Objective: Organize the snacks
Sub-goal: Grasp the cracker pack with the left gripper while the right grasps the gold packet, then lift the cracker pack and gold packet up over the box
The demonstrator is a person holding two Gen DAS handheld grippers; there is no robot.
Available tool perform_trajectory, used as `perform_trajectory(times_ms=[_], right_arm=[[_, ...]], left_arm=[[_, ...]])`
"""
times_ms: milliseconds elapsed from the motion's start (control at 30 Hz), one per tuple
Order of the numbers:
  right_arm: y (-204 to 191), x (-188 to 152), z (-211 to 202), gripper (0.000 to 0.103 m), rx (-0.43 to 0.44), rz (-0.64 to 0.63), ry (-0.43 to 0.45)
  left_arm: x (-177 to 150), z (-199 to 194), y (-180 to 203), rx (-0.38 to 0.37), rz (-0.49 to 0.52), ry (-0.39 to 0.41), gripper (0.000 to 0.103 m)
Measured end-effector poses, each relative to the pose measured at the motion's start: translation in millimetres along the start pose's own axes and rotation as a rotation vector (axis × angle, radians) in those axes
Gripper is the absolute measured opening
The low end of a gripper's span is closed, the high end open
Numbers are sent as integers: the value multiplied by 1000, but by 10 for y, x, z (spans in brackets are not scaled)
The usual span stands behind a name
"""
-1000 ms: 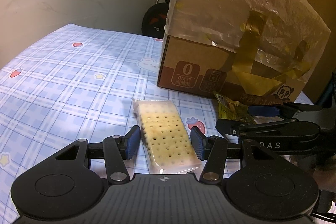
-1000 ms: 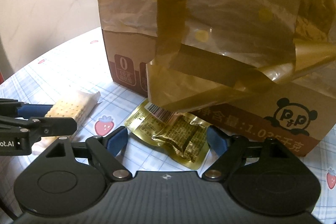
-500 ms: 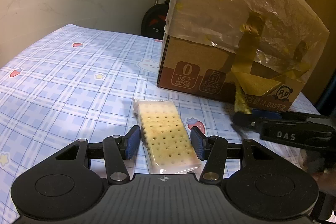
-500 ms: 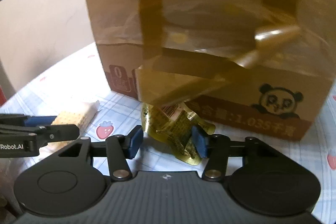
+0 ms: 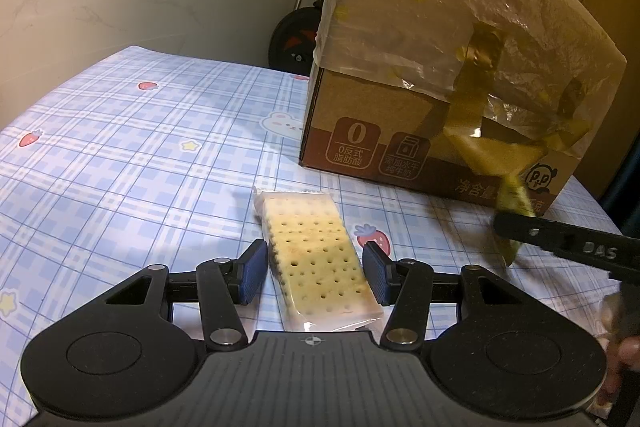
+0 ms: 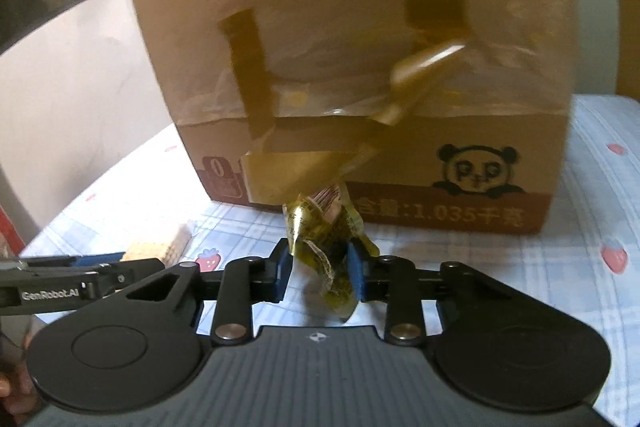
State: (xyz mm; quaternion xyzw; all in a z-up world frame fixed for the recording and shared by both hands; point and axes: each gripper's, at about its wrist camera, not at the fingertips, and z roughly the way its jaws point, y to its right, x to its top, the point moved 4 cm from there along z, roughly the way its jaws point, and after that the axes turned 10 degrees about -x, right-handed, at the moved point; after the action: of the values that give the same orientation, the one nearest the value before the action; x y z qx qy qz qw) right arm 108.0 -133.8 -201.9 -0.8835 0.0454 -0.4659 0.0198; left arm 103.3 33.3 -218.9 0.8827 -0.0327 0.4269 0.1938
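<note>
Box (image 5: pixel 372 115): matt cardboard under glossy crinkled film (image 5: pixel 440 7). Beside it, cracker pack (image 5: pixel 316 259): clear plastic; pouch (image 6: pixel 328 247): shiny gold foil.

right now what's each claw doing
Left claw: open, pads either side of the cracker pack, not pressing it.
Right claw: closing on the gold packet, pads already pinching it.

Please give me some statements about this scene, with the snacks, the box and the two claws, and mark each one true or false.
1. The cracker pack lies flat on the tablecloth between the left claw pads. True.
2. The right claw, its jaws closing, has the golden snack packet between them. True.
3. The cardboard box lies flattened. False: it stands upright, draped with plastic film.
4. The tablecloth is plain red. False: blue plaid with strawberries.
5. The left claw has lifted the crackers. False: they rest on the table.
</note>
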Motion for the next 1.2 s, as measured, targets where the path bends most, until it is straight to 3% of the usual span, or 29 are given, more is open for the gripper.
perform_trajectory(times_ms=[33, 100, 367, 767, 1200], right_arm=[[40, -2, -39, 28, -3, 15, 0], [138, -11, -121, 7, -16, 31, -4], [422, -78, -337, 8, -30, 116, -24], [530, -85, -533, 8, -23, 179, 0], [479, 247, -1031, 8, -1, 164, 152]], left_arm=[[1, -1, 3, 2, 1, -3, 55], [6, -5, 3, 1, -2, -10, 54], [-10, -68, 53, -8, -13, -30, 53], [80, -298, 305, -36, 39, 12, 53], [576, -674, 657, -91, 107, 140, 53]])
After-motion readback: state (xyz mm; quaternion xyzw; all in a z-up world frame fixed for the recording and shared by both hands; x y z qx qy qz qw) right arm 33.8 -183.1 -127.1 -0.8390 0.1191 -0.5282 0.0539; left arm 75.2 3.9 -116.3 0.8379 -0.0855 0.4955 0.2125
